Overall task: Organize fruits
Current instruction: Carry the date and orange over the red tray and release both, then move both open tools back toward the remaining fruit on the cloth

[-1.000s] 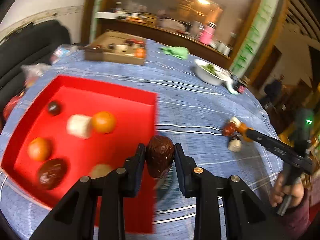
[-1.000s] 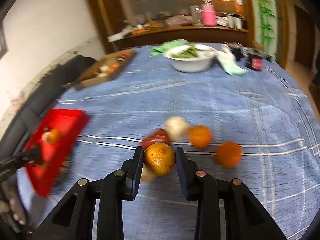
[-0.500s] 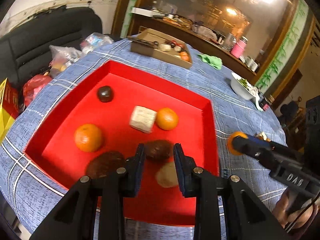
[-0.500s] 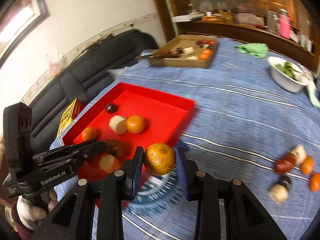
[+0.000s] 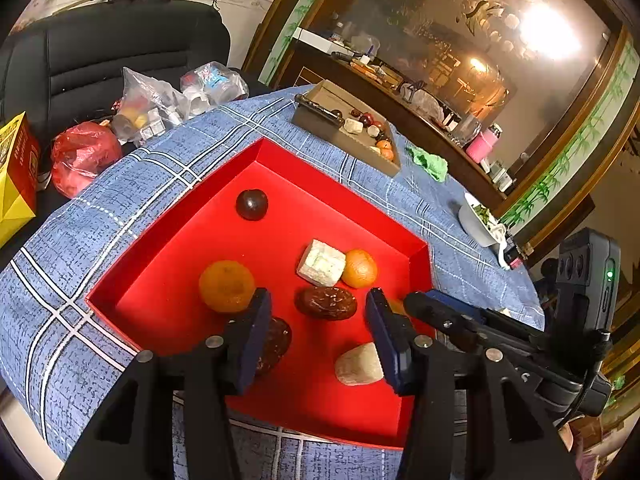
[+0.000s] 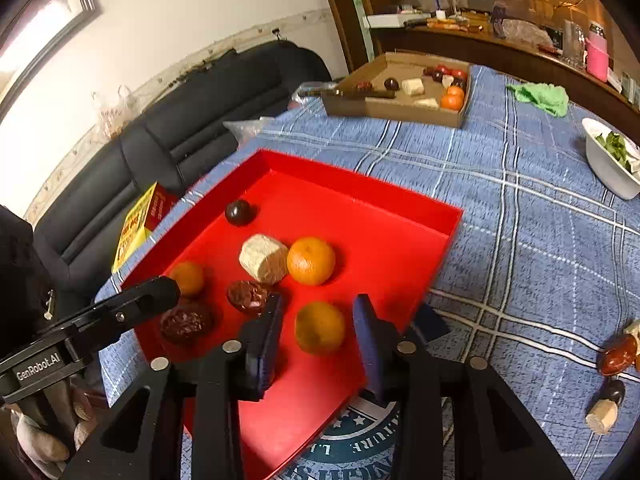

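Both claws hang over the shallow red cardboard tray (image 6: 436, 236) that sits on the blue plaid-clothed bench (image 6: 520, 200), and both are released, gripping nothing. The left claw (image 5: 316, 332) has its jaws spread wide; just ahead of them, between the tips, the wrinkled dark-brown oval fruit (image 5: 326, 303) lies on the tray floor, clear of both pads. The right claw (image 6: 318, 332) is likewise parted, with a round orange mandarin (image 6: 320, 327) resting on the tray between its fingers, touching neither as far as the right wrist view shows. The wide jaws over fruit lying free suggest each piece is being left here, in the collecting tray.

Beyond the right claw's tips sit a larger orange mandarin (image 6: 311, 261) touching a pale cream block-shaped piece (image 6: 263, 258), and farther off a small dark round plum-like fruit (image 6: 238, 212). To its left lie another dark wrinkled fruit (image 6: 186, 322) and a third orange (image 6: 188, 278), half behind the left claw's finger. A pale beige lump (image 5: 358, 364) rests beside the left claw's right finger.

Off to the right of the right claw, well apart from the tray, a few loose fruits (image 6: 618, 356) wait on the cloth, so the sorting looks unfinished. A brown cardboard box (image 6: 400, 110) holding more small pieces stands far ahead.
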